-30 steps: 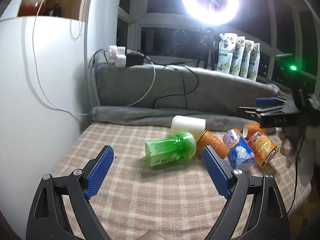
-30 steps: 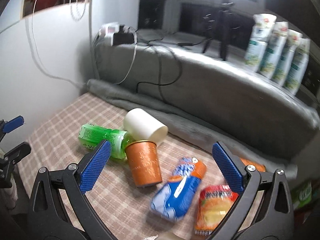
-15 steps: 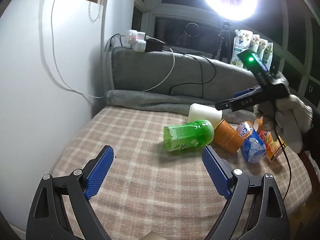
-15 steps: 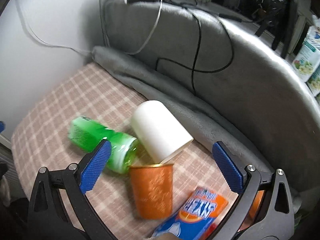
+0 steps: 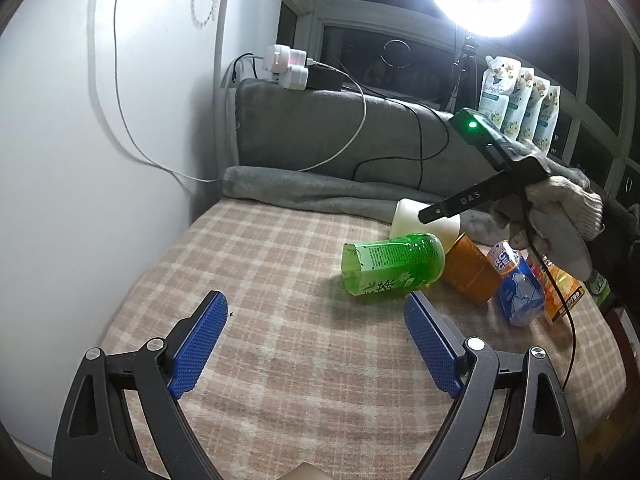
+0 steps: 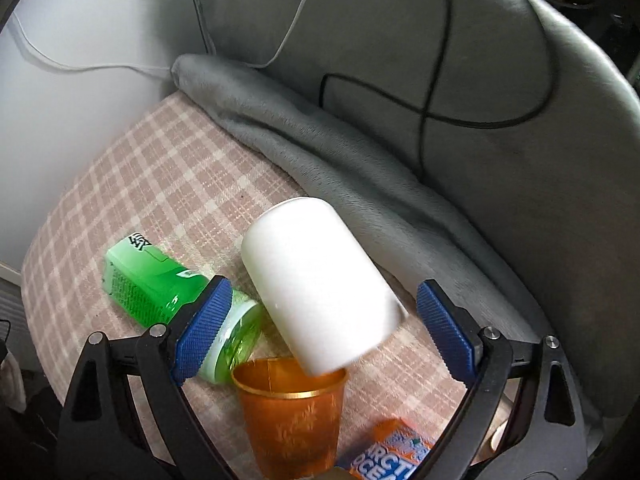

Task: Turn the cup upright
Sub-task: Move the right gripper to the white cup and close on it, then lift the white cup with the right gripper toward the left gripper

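White cup [image 6: 316, 292] lies sideways between the open right tool [image 6: 322, 328].

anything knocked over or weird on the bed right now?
Yes. The white cup, orange cup and green bottle all lie on their sides, bunched together on the checked blanket. No spill shows. The right gripper is open around the white cup, not yet gripping.

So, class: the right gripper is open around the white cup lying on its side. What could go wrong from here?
1. The white cup leans on the orange cup and sits by the green bottle; closing the right gripper may knock either away.
2. The right gripper's left finger overlaps the bottle and might catch it.
3. The checked cloth looks soft, so an upright cup could tip.
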A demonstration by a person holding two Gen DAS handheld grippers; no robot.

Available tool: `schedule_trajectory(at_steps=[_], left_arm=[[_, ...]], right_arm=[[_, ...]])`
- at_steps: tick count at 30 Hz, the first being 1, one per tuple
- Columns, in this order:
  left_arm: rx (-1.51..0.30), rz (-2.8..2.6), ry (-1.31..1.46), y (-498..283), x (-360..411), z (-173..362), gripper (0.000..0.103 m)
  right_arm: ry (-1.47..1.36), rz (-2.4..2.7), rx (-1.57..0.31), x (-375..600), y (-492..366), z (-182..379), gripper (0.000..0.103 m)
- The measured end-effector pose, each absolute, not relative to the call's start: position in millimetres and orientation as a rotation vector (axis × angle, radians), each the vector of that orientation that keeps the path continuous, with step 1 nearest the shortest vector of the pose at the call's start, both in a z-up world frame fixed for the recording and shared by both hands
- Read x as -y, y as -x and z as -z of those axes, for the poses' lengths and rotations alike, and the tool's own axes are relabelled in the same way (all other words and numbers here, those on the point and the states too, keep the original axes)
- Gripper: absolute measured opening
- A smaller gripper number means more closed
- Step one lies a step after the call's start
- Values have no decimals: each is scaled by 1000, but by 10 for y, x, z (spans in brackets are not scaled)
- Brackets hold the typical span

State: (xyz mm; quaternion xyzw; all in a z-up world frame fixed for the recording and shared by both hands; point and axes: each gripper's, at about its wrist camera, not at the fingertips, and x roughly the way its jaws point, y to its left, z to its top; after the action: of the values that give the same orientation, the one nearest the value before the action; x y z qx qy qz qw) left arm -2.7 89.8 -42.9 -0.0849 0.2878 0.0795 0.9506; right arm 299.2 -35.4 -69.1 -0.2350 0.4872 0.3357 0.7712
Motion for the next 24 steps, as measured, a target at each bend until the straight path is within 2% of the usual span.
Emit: schedule_trajectory(at_steps=[4,6,7,15,24], left_arm=[[-585,-173,173,16,-931,435,90],[-585,-185,178,13,-965,439,90],[-586,-190,180,15,-978,442,90],[-592,-206,181,-17,-1025,472,90],[-588,-202,179,-15,-1029,479,90]], right_arm=[[549,-742,-1081,242,-3066,797,96],[564,-746,-1092,201,-3109,833,87],[569,-750,-1105,175,-3136,856,86],[624,-767,-1129,0,-3158,1060,83],[617,-754,-1081,27,-3098,941,82]])
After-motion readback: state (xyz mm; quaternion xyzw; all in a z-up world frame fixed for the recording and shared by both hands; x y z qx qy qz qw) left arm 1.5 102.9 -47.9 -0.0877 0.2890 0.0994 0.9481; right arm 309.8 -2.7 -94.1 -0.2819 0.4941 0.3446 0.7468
